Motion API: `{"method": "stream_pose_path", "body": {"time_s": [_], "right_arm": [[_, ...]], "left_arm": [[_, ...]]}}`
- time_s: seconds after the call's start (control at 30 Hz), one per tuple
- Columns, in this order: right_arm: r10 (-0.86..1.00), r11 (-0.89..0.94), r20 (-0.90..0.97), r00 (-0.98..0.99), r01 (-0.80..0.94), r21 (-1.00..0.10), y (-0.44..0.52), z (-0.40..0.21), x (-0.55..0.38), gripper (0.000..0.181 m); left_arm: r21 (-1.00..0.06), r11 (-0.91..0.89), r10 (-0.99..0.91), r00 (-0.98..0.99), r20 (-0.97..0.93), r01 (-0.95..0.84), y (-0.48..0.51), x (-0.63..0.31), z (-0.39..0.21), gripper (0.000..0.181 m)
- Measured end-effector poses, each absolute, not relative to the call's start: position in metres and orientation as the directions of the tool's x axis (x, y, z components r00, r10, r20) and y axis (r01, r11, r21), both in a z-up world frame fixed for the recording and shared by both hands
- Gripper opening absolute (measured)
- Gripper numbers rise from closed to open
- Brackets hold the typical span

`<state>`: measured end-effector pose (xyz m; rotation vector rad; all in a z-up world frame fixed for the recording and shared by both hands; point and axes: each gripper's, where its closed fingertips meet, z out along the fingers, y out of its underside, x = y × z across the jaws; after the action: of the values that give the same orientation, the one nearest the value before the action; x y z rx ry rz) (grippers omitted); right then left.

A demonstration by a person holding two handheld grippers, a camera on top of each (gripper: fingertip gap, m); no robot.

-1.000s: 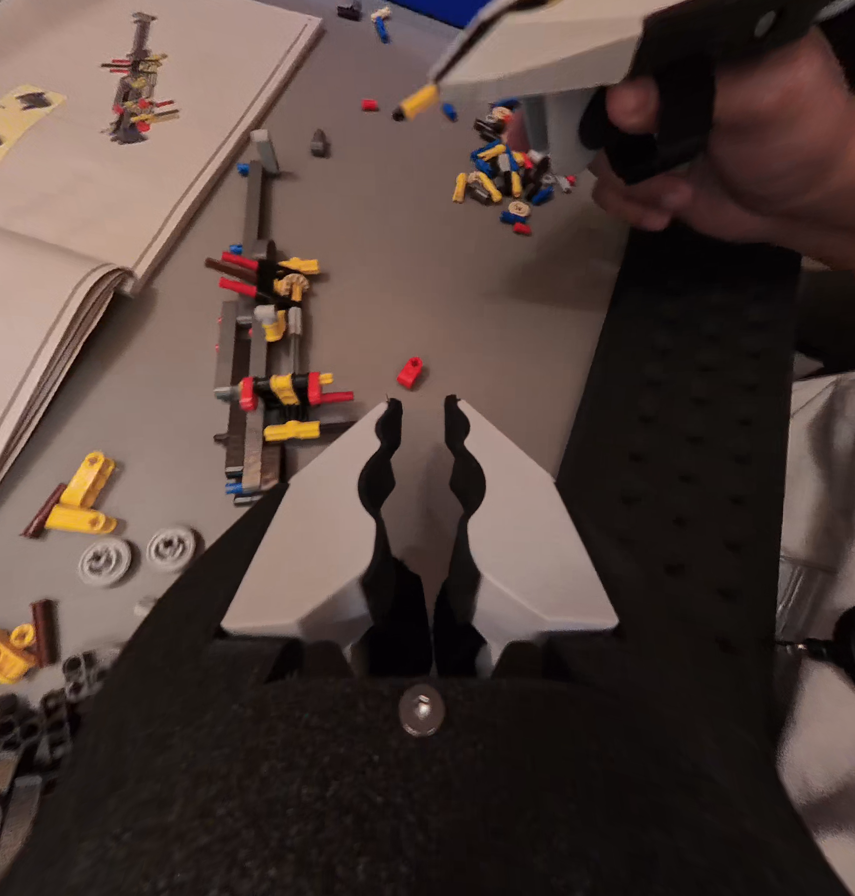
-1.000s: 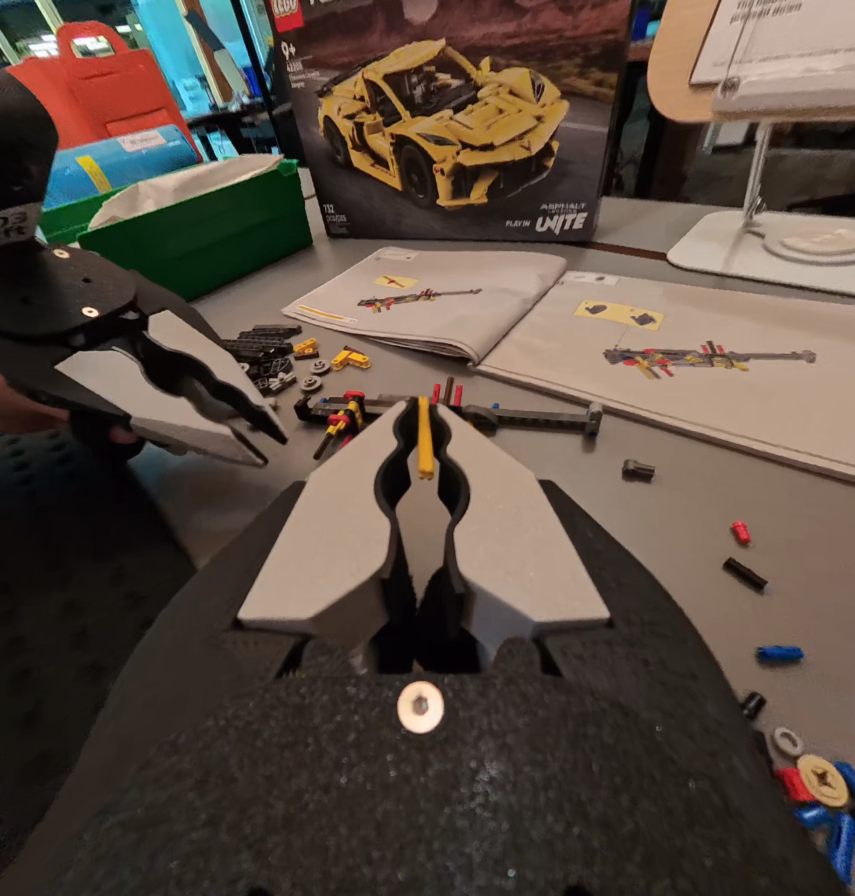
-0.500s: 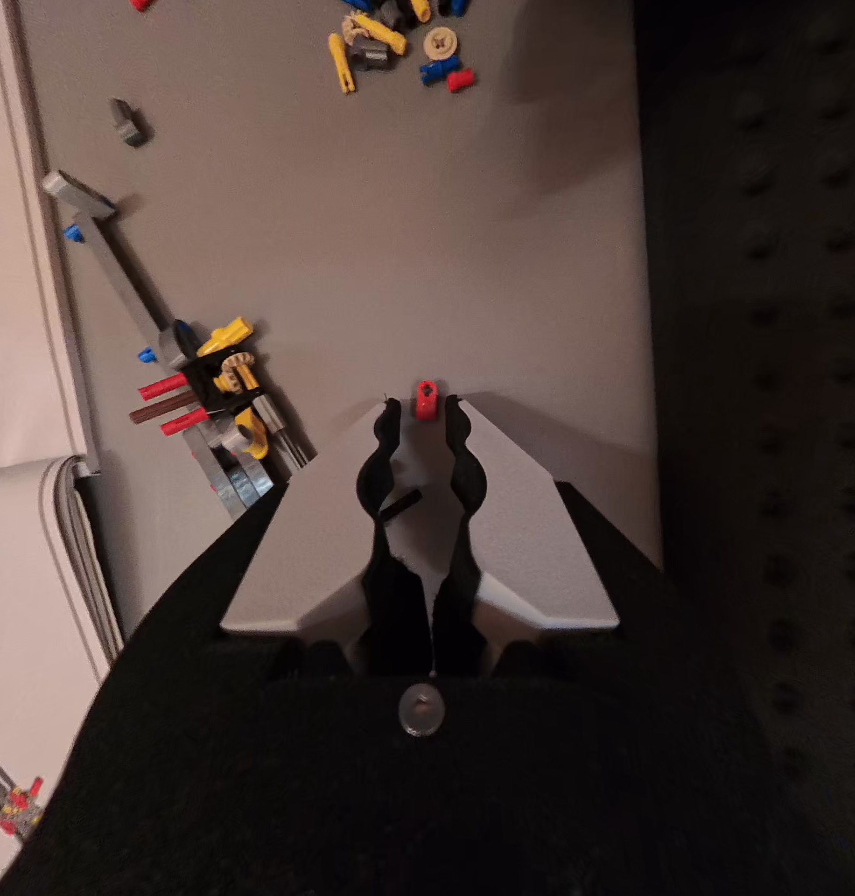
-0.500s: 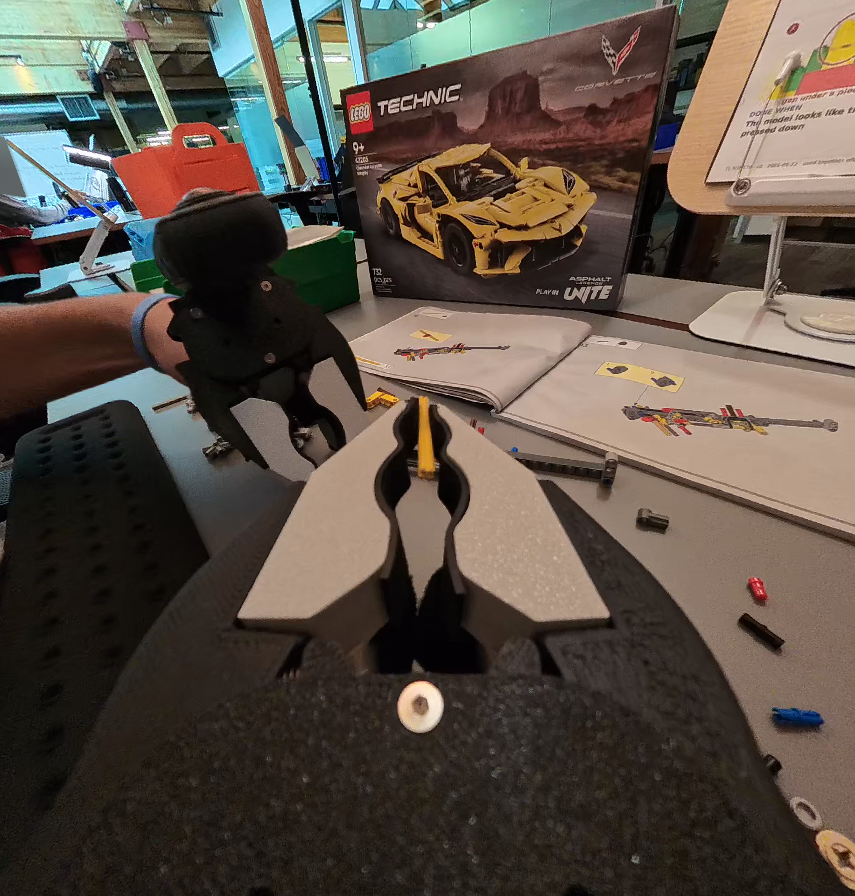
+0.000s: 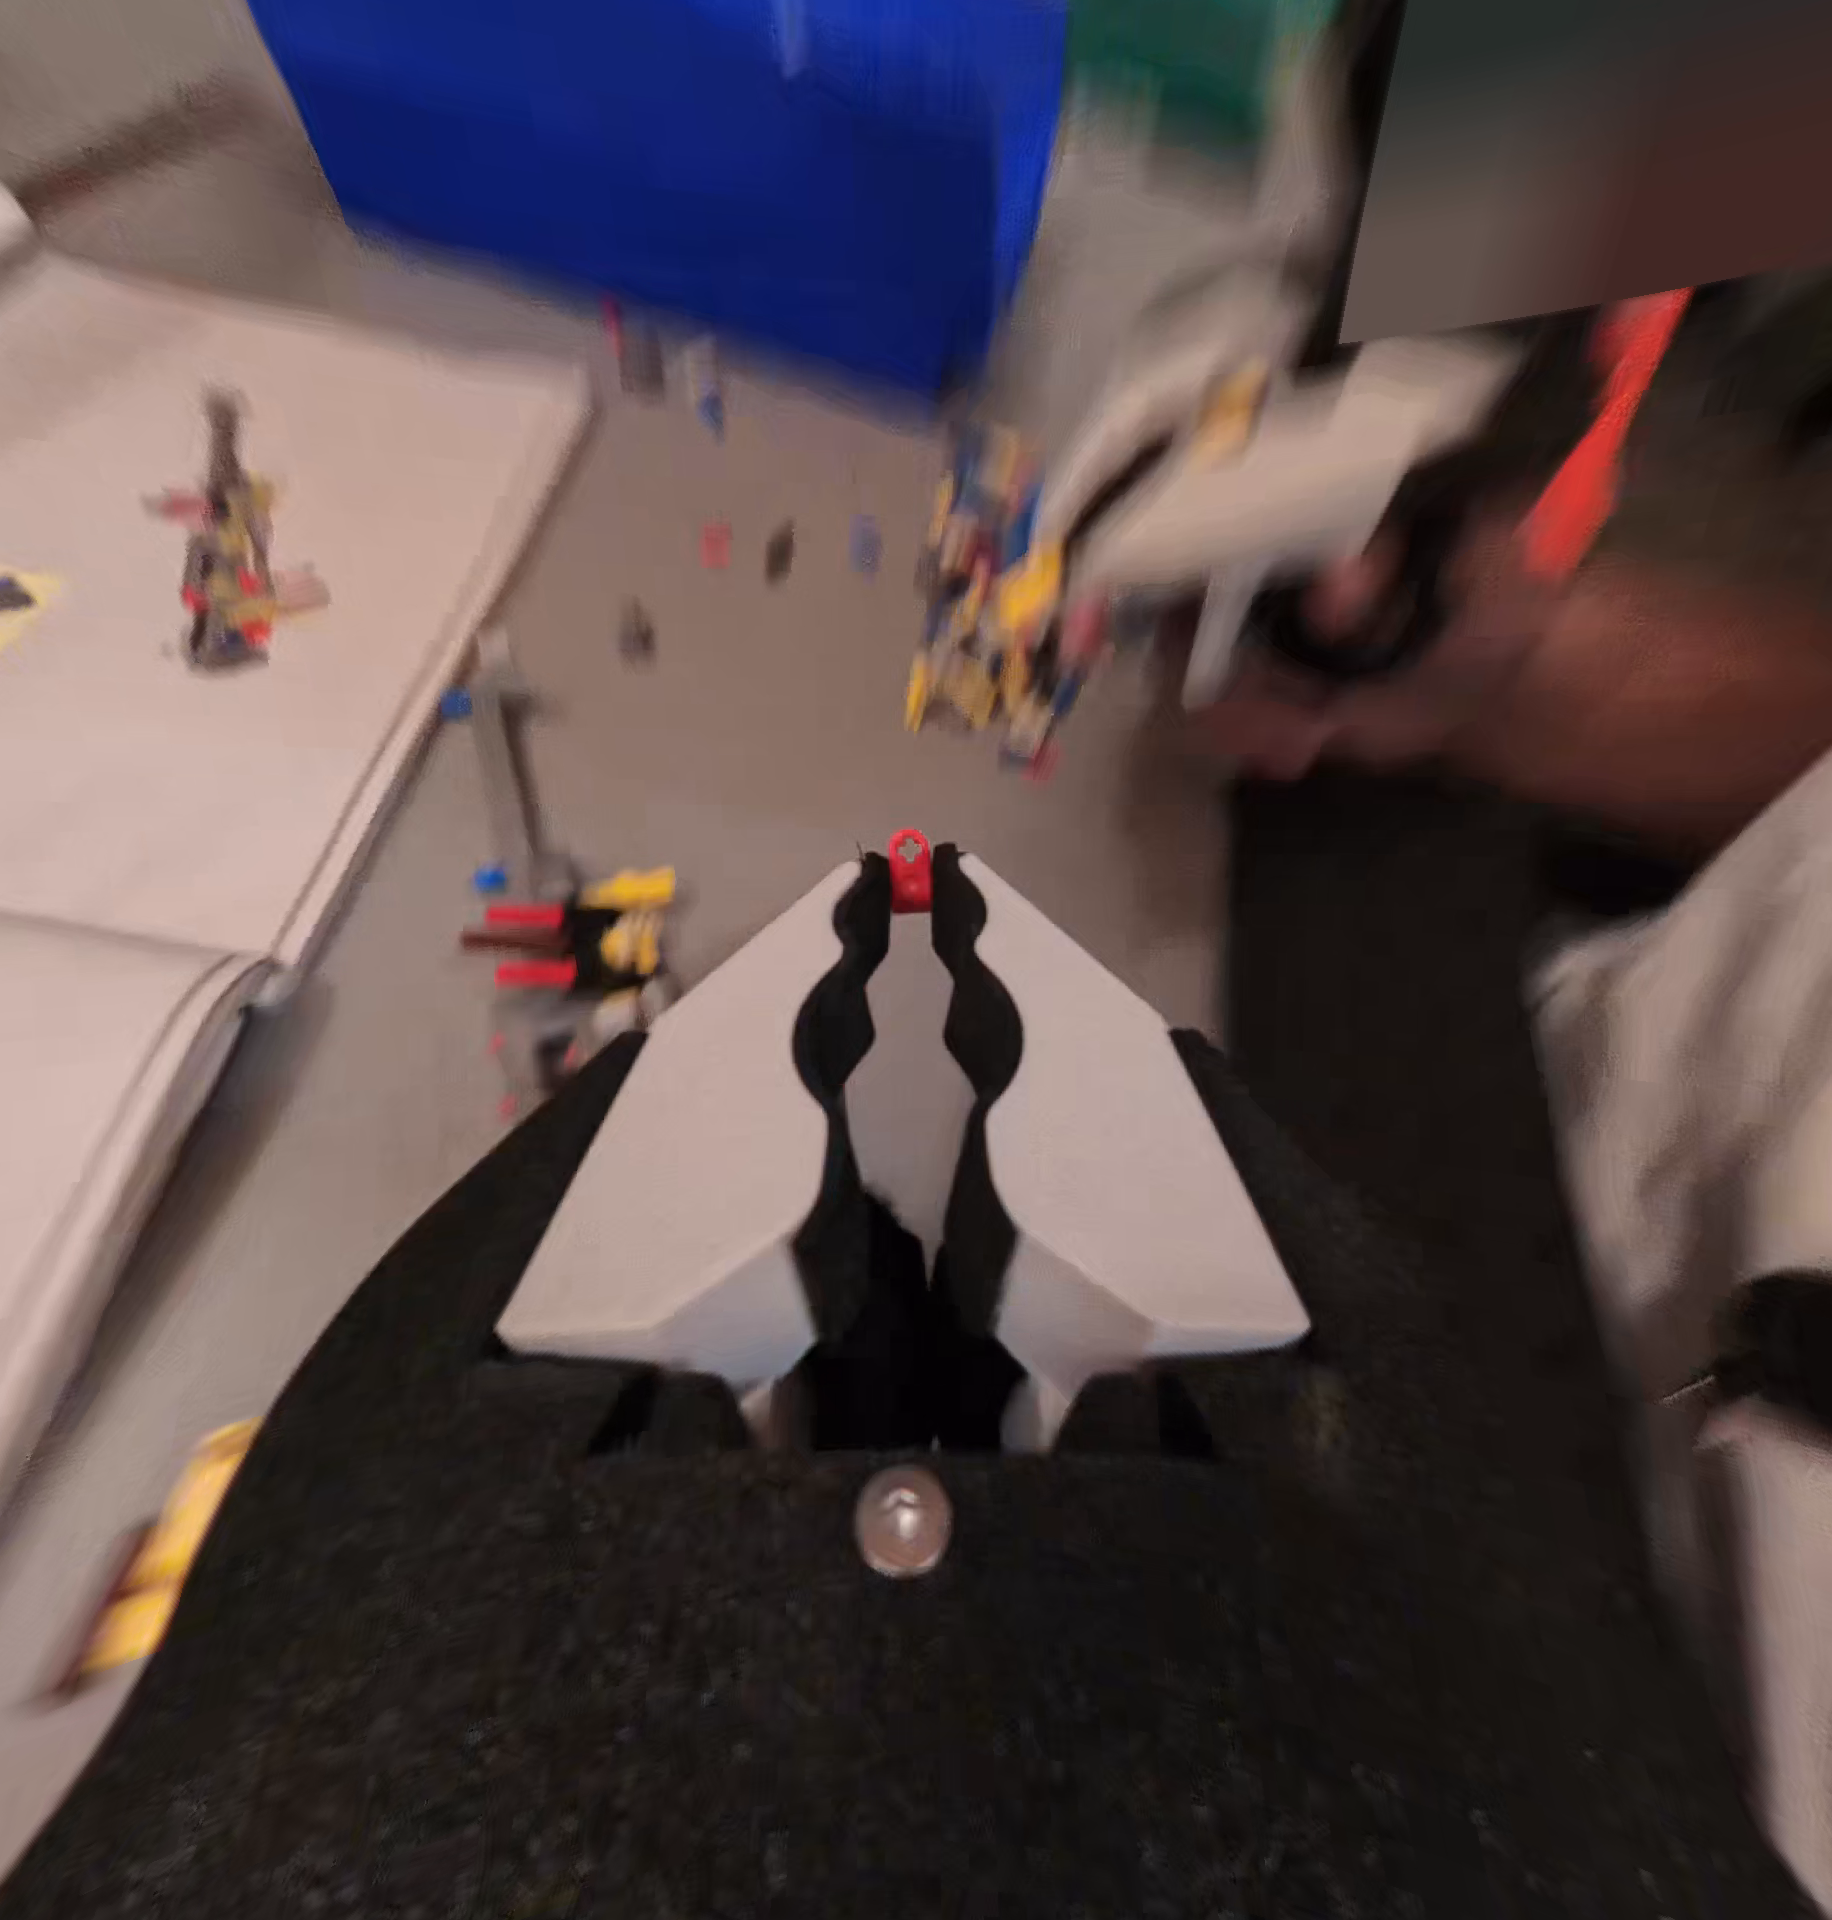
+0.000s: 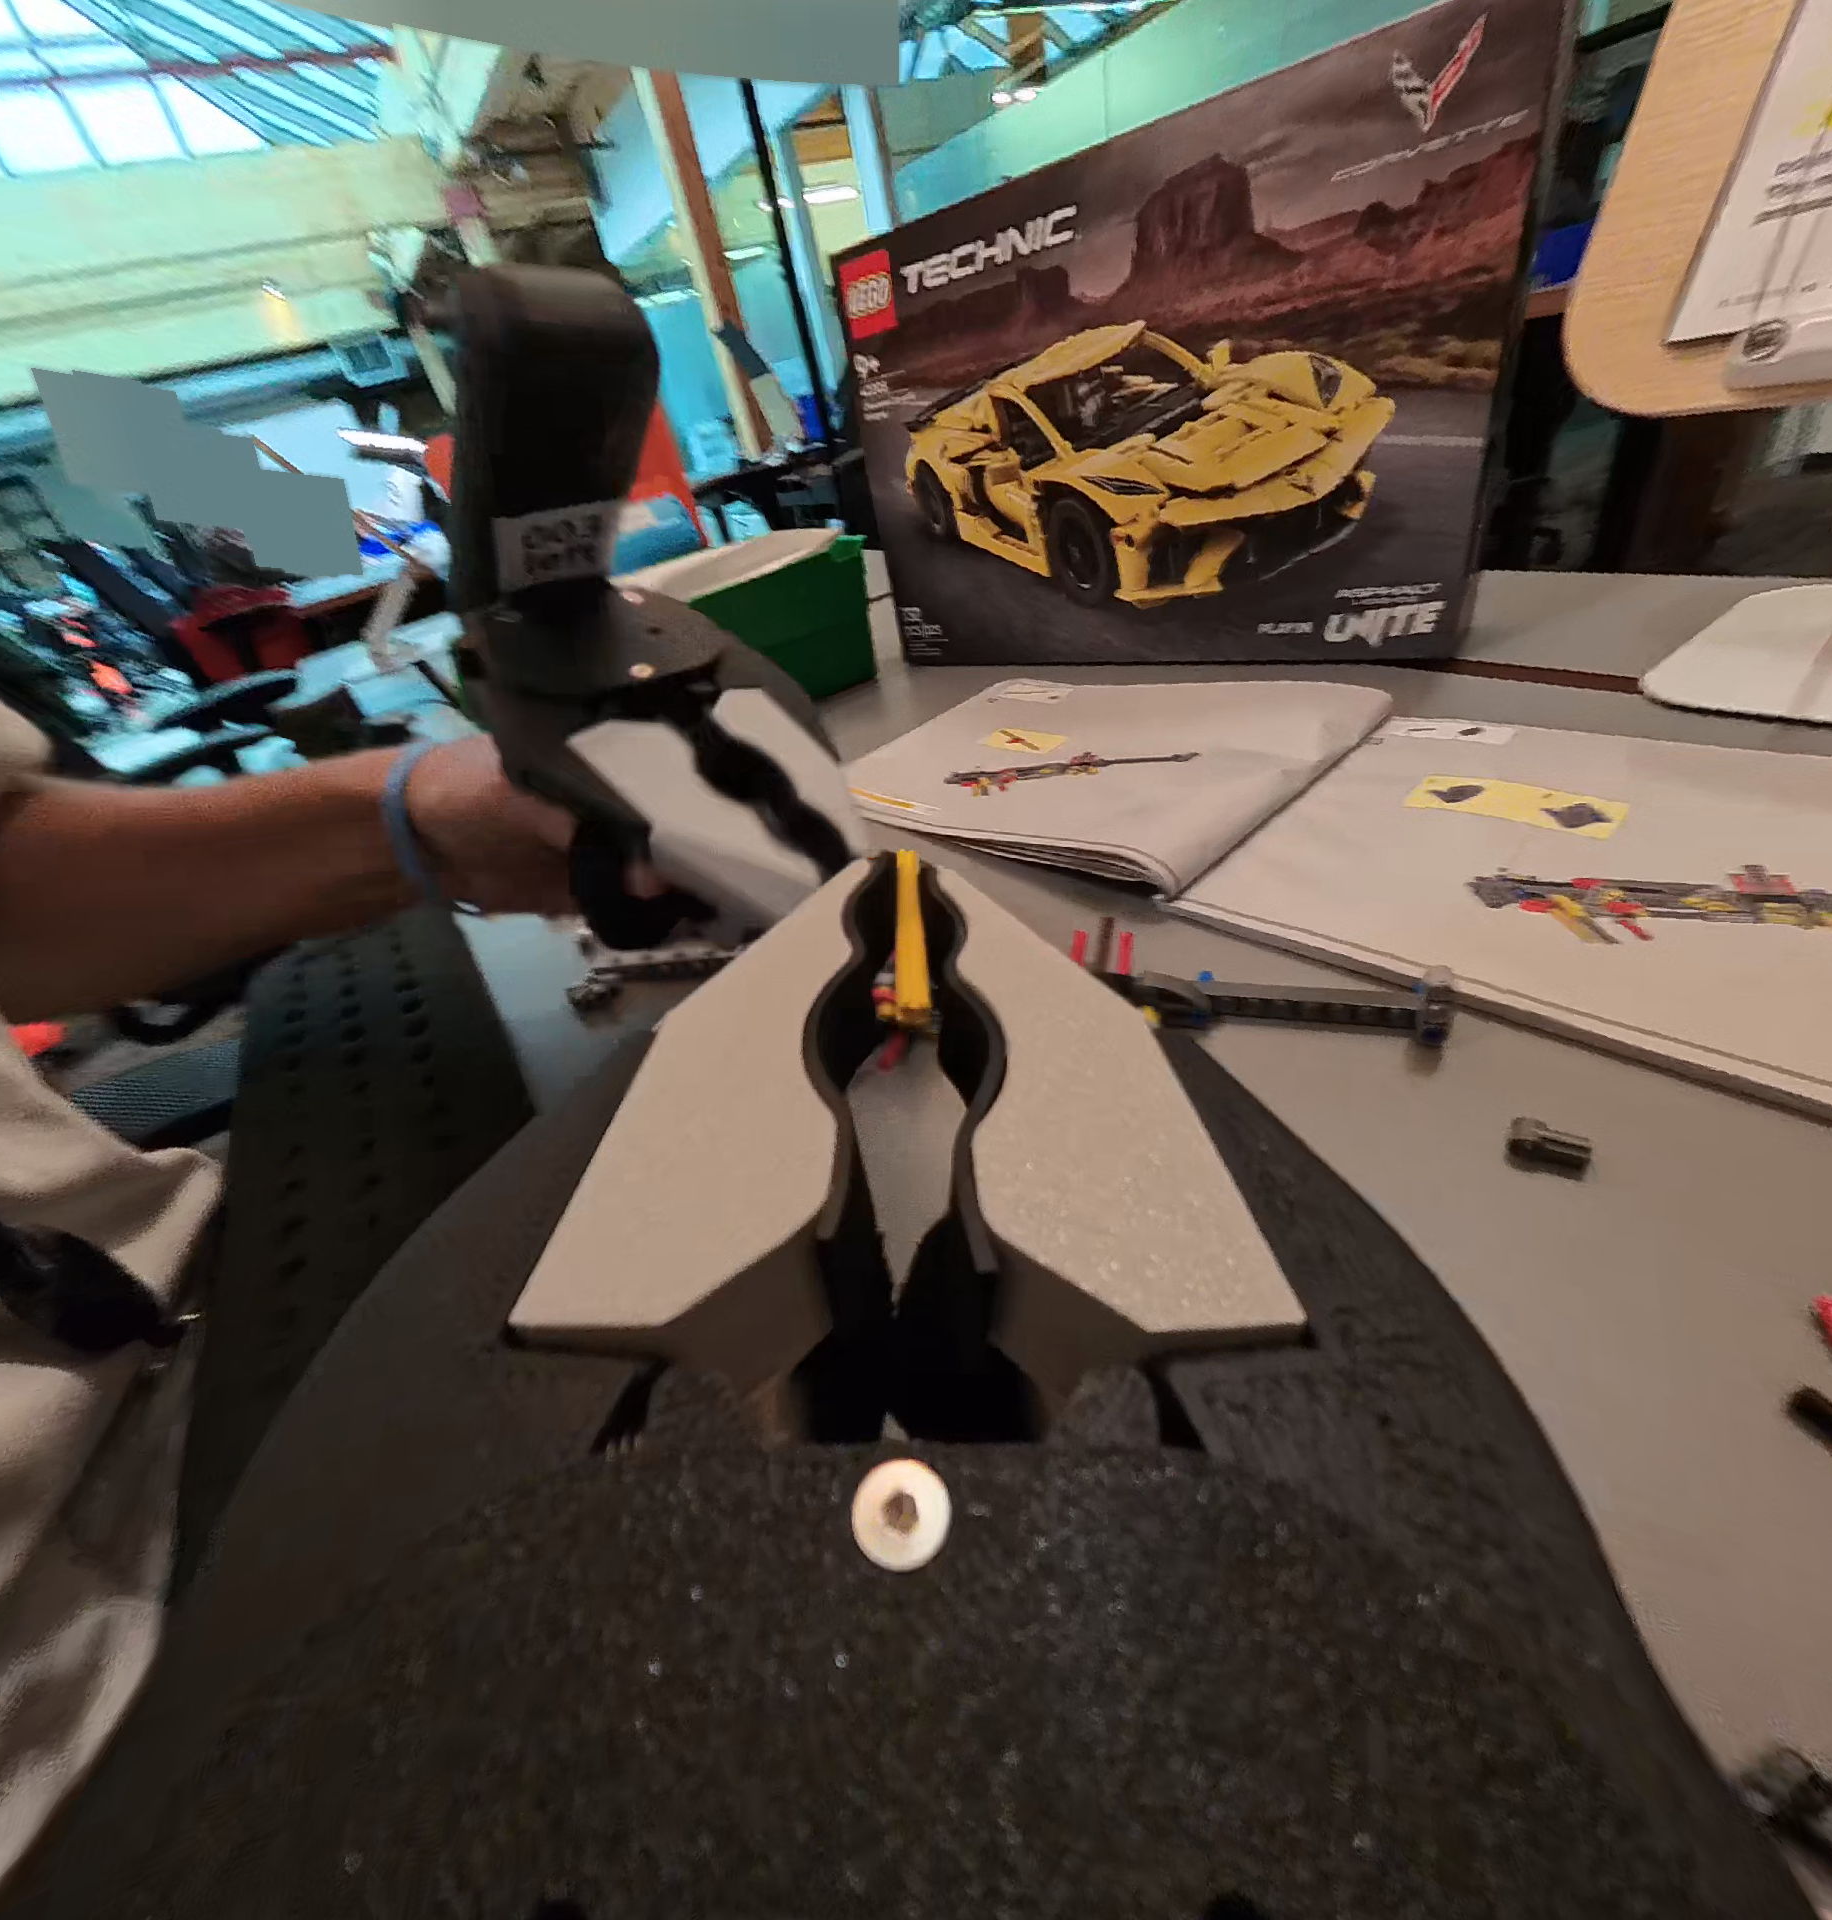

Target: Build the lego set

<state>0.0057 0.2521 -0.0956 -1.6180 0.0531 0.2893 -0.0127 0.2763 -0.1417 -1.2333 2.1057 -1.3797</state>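
Lego assembly lies on the bench beyond the right hand-held gripper, which pinches a yellow axle; the left hand-held gripper clamps a small red connector at its tips.

Left picked the red piece.
left gripper dropped onto the red connector, pinched it at the tips and lifted it off the table.

green bin sitting behind on grey table, white stand base standing far right, blue bin blurring
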Motion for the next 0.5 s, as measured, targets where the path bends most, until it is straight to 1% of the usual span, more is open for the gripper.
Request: {"method": "stream_pose_path", "body": {"time_s": [0.03,0.07,0.13,0.2,0.27,0.37,0.4,0.5], "right_arm": [[0.189,-0.065,-0.264,0.946,-0.256,-0.964,0.253,-0.092,0.000,0.003],[0.237,-0.047,-0.309,0.921,-0.307,-0.950,0.254,-0.086,-0.005,0.003],[0.323,0.026,-0.404,0.856,-0.434,-0.900,0.257,-0.064,-0.010,0.002],[0.386,0.053,-0.452,0.804,-0.508,-0.860,0.263,-0.050,-0.013,0.003],[0.396,0.051,-0.435,0.809,-0.492,-0.869,0.271,-0.045,-0.018,0.003],[0.415,0.046,-0.397,0.818,-0.455,-0.889,0.280,-0.036,-0.028,0.003],[0.420,0.041,-0.392,0.819,-0.448,-0.893,0.282,-0.034,-0.031,0.003],[0.419,0.027,-0.382,0.824,-0.432,-0.902,0.285,-0.031,-0.034,0.003]], "left_arm": [[-0.905,-0.045,-0.776,-0.556,0.298,-0.423,0.276,-0.012,-0.116,0.006],[-0.909,-0.203,-0.732,-0.560,0.388,-0.365,0.278,-0.014,-0.095,0.006],[-0.869,-0.401,-0.637,-0.594,0.492,-0.289,0.281,-0.021,-0.069,0.006],[-0.793,-0.548,-0.527,-0.625,0.575,-0.266,0.284,-0.027,-0.053,0.006],[-0.724,-0.637,-0.444,-0.642,0.624,-0.264,0.286,-0.031,-0.045,0.005],[-0.638,-0.722,-0.338,-0.669,0.663,-0.268,0.287,-0.037,-0.034,0.005],[-0.622,-0.735,-0.317,-0.673,0.669,-0.272,0.287,-0.039,-0.033,0.005],[-0.617,-0.736,-0.299,-0.684,0.666,-0.280,0.284,-0.041,-0.033,0.005]]}}
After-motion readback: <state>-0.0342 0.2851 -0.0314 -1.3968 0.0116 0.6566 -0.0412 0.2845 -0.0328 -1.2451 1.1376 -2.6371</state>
